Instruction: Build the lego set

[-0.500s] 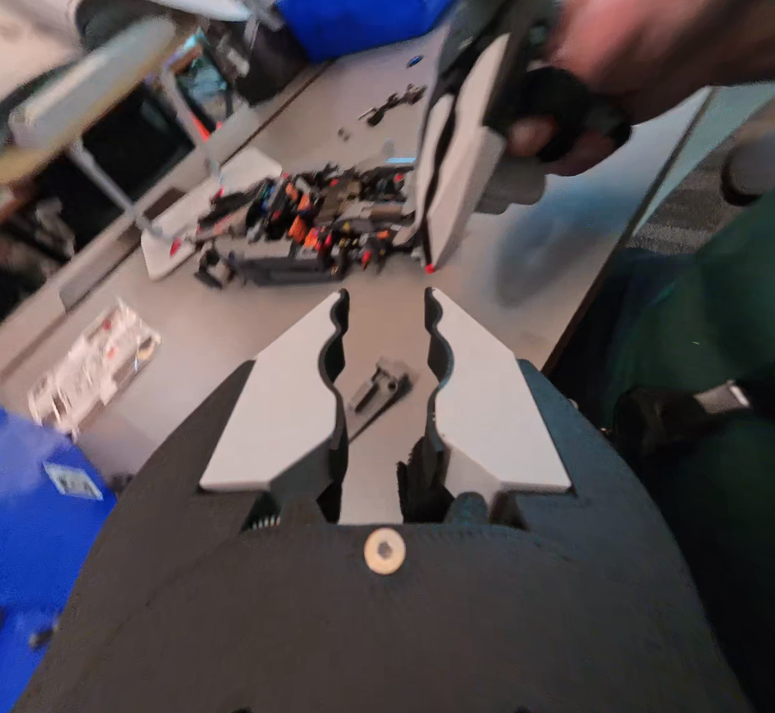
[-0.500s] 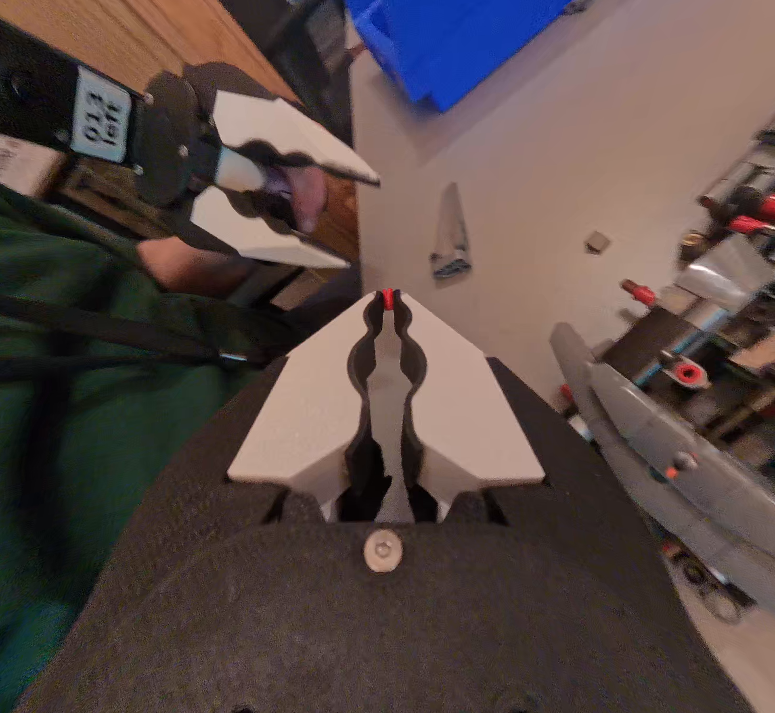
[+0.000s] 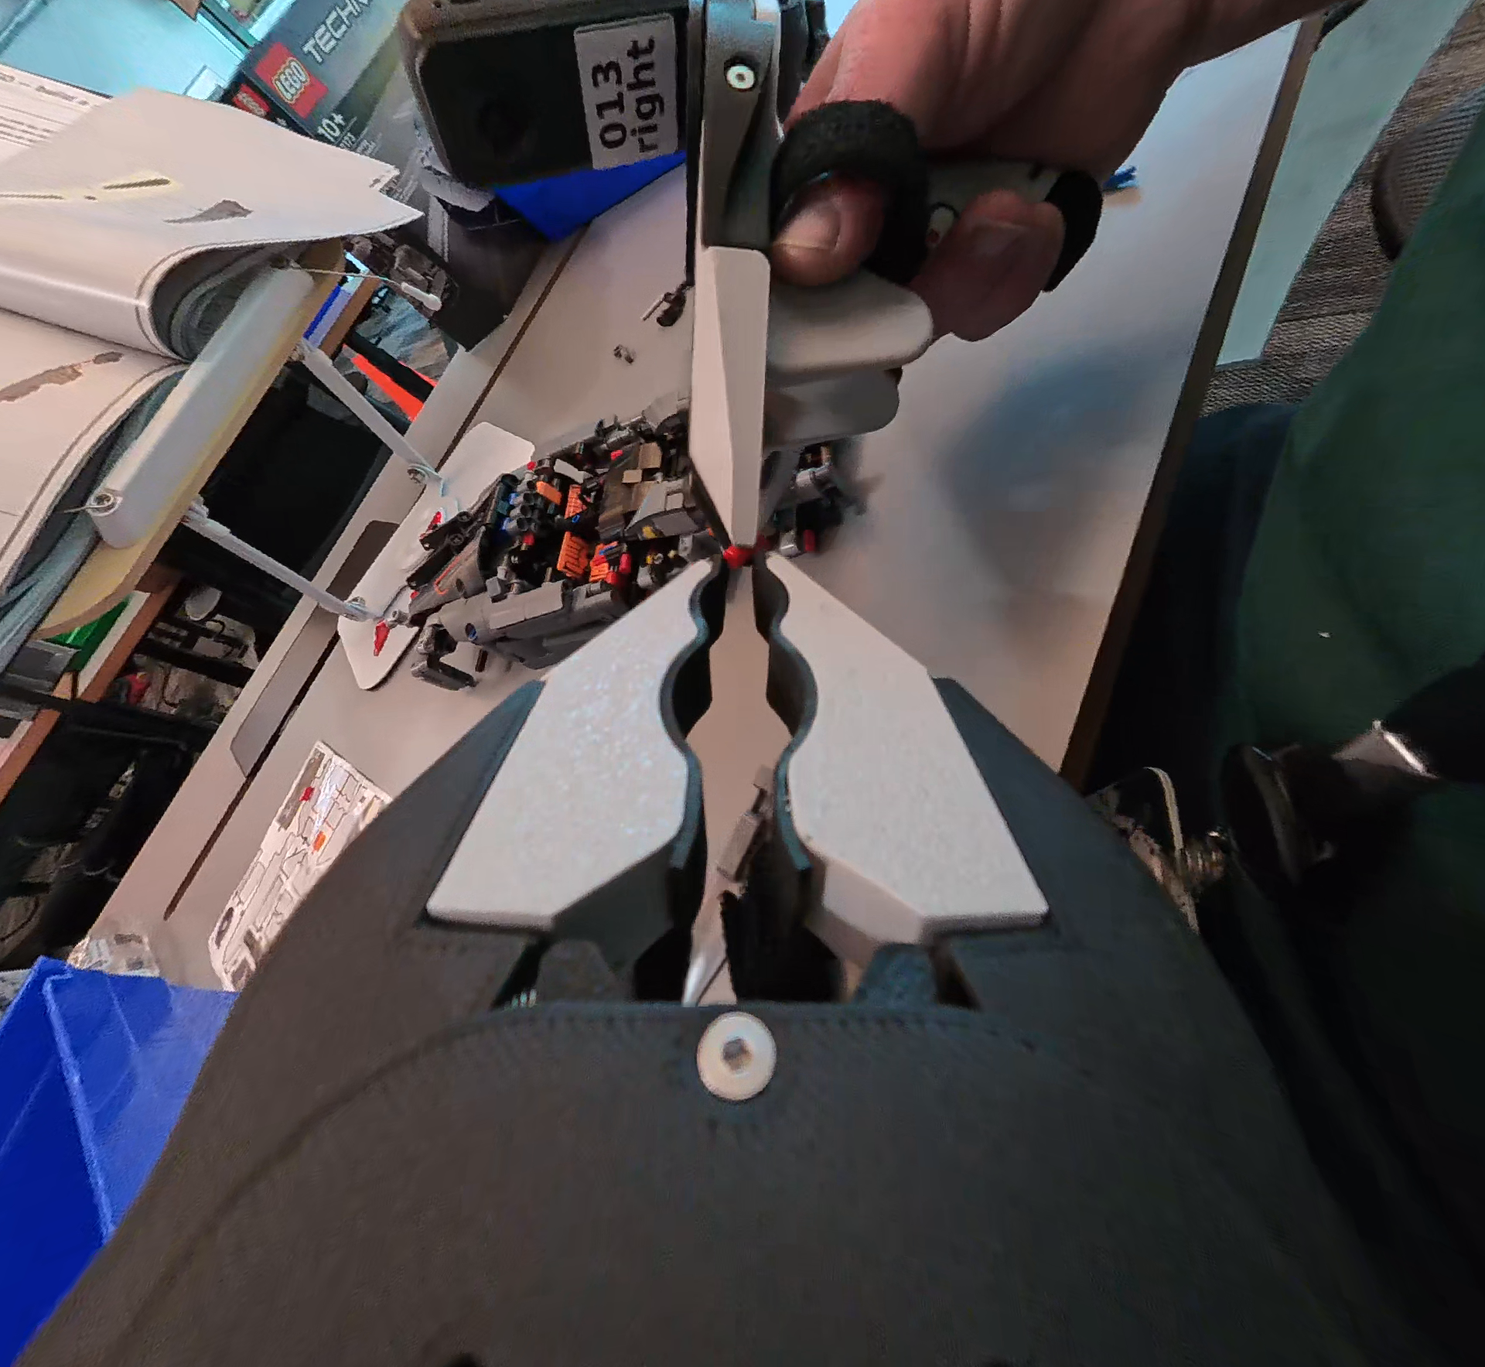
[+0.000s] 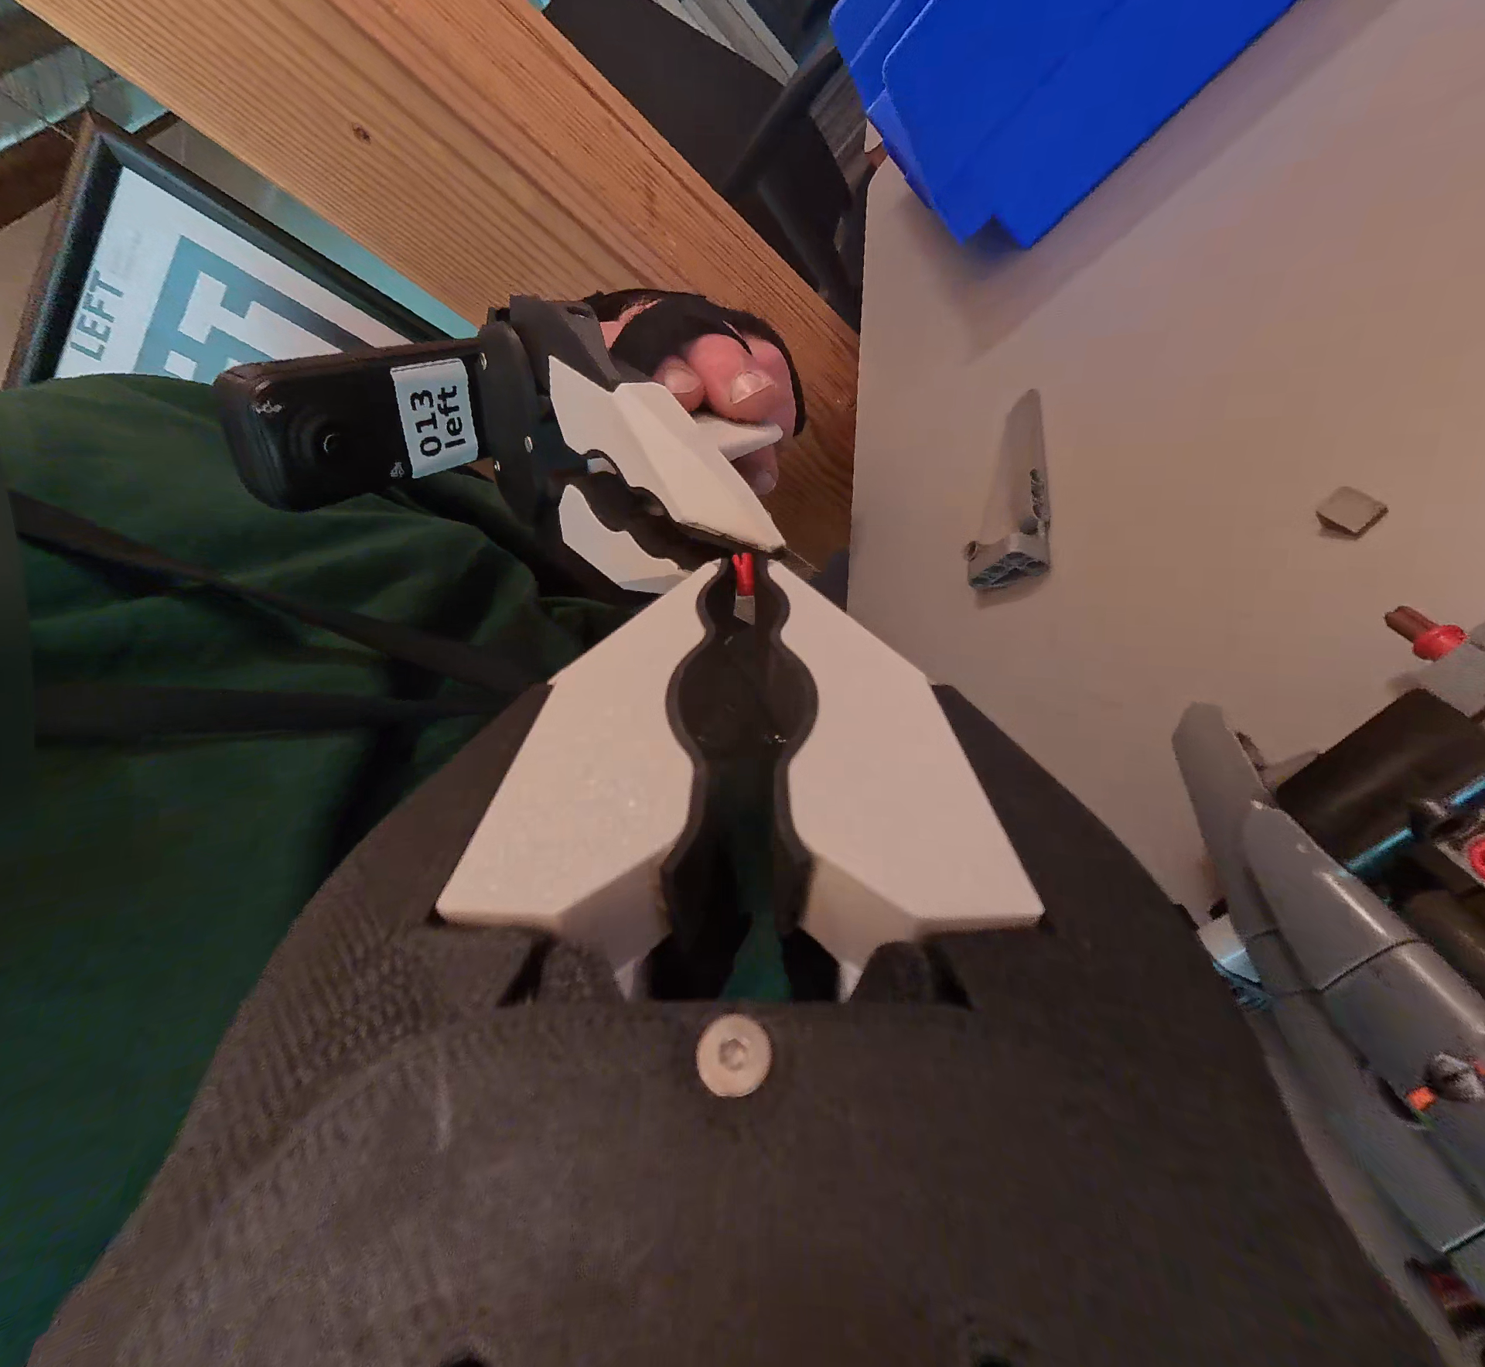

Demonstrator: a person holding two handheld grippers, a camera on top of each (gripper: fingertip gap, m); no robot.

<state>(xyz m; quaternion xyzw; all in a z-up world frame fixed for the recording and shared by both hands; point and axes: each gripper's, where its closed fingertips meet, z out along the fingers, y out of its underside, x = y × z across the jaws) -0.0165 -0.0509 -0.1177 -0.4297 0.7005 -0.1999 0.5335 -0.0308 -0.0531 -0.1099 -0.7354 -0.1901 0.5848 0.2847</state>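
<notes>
two grippers meet tip to tip above the near edge of the grey table. right gripper has its white fingers drawn almost together on a small red pin, pinched at the very tips. in the left wrist view the same red pin sits where the right gripper, coming down from above, touches the tips of the left gripper. left gripper's fingers stand narrowly apart, tips close on either side of the pin; cannot tell whether they press it. a bare hand with black finger loops holds the right gripper's handle.

part-built lego model, black and grey with orange and red bits, lies on the table just beyond the meeting tips, beside the white foot of a book stand. open instruction book rests on that stand, left side. a loose grey lego piece lies on the table well apart from the model, a small grey tile near it. blue bin at the far table end in the right wrist view. sticker sheet flat on the table at left. person's green sleeve behind the left gripper.
</notes>
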